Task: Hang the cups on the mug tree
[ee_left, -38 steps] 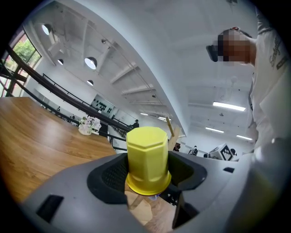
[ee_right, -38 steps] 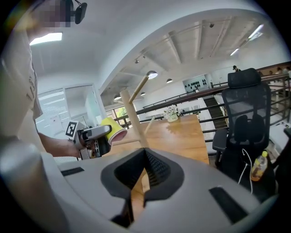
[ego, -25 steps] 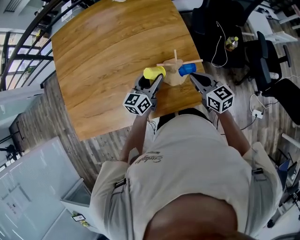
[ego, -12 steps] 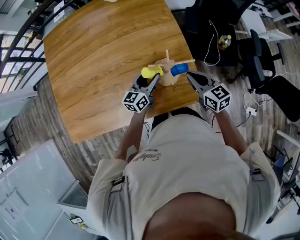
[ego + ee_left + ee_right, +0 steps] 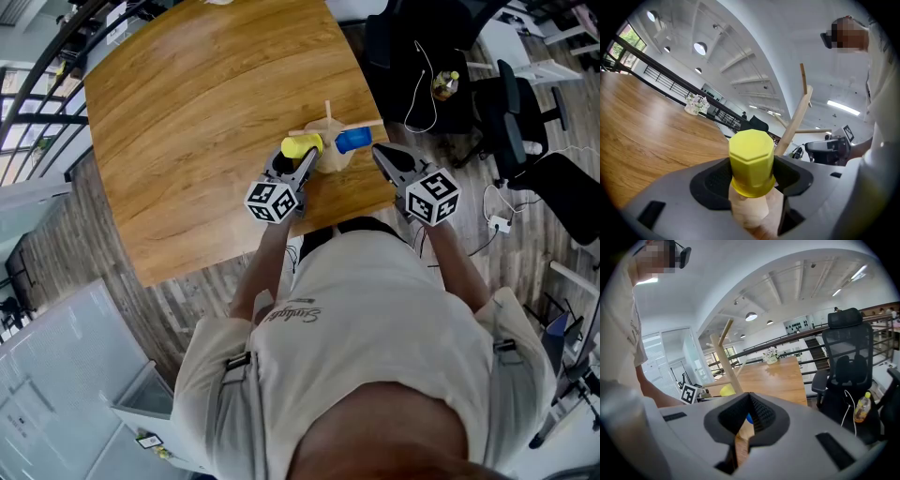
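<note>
Left jaws: clamped on the yellow cup [image 5: 751, 161], one pad on each side of its faceted body. A flat octagonal end of the cup faces the camera. Pale wood shows directly under the cup; I cannot tell whether it is a peg or the base.

Right jaws: pressed together, nothing between them.

Positions, head view: the left gripper [image 5: 298, 167] holds the yellow cup against the left side of the mug tree [image 5: 330, 155]. Whether the cup already sits on a peg cannot be told. The blue cup [image 5: 353, 141] is on the tree's right side, apparently hung. The right gripper [image 5: 382, 155] is near the blue cup but clear of it. The tree stands close to the near edge of the wooden table [image 5: 206, 112].

Handling, judged:
- The cup looks like small moulded plastic, so probably light and rigid, not fragile.
- Its walls are smooth, so it may twist in the pads. A grip across opposite flats, as here, should resist that.
- No handle is visible, so its opening or loop must be lined up by feel.
- The tree is thin light wood and will likely tip or slide if pushed sideways. The free right gripper could steady its base.
</note>
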{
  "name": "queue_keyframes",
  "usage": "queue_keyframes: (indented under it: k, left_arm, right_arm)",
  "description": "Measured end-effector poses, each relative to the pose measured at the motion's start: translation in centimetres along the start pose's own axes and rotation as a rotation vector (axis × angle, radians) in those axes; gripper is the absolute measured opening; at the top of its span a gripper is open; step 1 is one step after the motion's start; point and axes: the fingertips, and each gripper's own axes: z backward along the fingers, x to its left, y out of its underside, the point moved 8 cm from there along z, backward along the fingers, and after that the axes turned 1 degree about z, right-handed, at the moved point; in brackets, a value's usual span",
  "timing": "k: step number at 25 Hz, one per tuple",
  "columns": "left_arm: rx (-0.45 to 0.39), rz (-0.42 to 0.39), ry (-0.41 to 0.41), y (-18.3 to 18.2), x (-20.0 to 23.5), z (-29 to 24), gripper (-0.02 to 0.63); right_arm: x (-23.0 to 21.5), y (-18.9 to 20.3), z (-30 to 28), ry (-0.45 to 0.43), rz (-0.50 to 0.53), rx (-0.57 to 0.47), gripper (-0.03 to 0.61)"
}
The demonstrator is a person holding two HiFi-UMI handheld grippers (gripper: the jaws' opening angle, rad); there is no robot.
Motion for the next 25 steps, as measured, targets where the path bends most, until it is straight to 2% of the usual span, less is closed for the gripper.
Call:
queue_keyframes:
  k: [5, 25]
  left_arm:
    - [0.028, 0.015, -0.018, 1.0, 0.4, 0.0, 0.276]
    - [0.033, 0.079, 0.048, 2.0, 0.2, 0.8, 0.268]
  right_arm:
    - [0.3, 0.0, -0.1, -0.004, 0.002, -0.003, -0.008]
    - [1.4, 1.4, 0.3, 0.01, -0.016, 0.005, -0.008]
